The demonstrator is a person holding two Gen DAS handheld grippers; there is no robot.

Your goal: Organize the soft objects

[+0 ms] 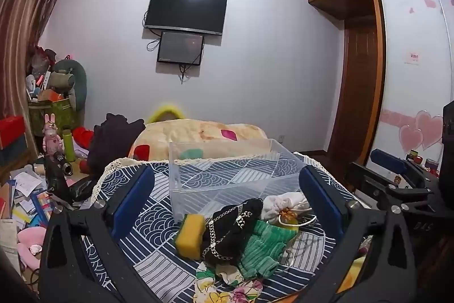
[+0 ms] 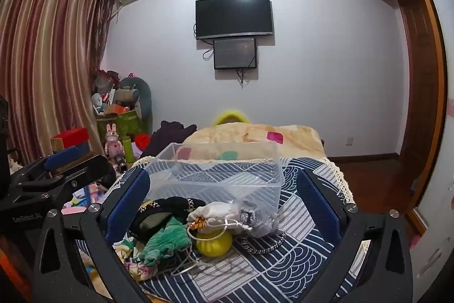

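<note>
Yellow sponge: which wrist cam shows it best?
Left wrist. The sponge lies in plain sight at the left edge of the pile, beside the black pouch, just in front of the clear bin. In the right wrist view I can't find it; it is probably hidden behind the left finger.

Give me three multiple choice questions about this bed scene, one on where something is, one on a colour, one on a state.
1. Where does the clear plastic bin sit relative to the pile of soft items?
A. Beyond the pile
B. On top of the pile
C. On the floor

2. What colour is the knitted cloth in the pile?
A. Red
B. Green
C. Purple

3. What state is the left claw in?
A. Shut on the sponge
B. Shut on nothing
C. Open

Answers: 1 A, the bin stands farther along the bed. 2 B, its ribbed knit is green. 3 C, its blue pads stand wide apart, holding nothing.
</note>
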